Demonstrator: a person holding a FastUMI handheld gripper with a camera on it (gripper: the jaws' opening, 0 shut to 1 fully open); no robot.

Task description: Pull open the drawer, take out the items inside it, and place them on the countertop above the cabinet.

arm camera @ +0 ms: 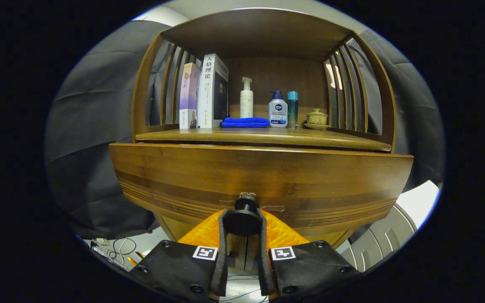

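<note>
A wooden drawer front (263, 179) stands pulled out a little from the cabinet, its top edge proud of the countertop (263, 136) above. A round dark knob (246, 214) sits low in the middle of the drawer front. My gripper (243, 223) is shut on the knob, one finger pressing each side of it. The drawer's inside is hidden behind its front panel.
On the countertop stand two upright books (206, 94), a white pump bottle (246, 99), a folded blue cloth (245, 122), a blue-capped pump bottle (278, 110), a teal bottle (292, 108) and a lidded cup on a saucer (317, 118). Slatted wooden sides and a top shelf enclose it.
</note>
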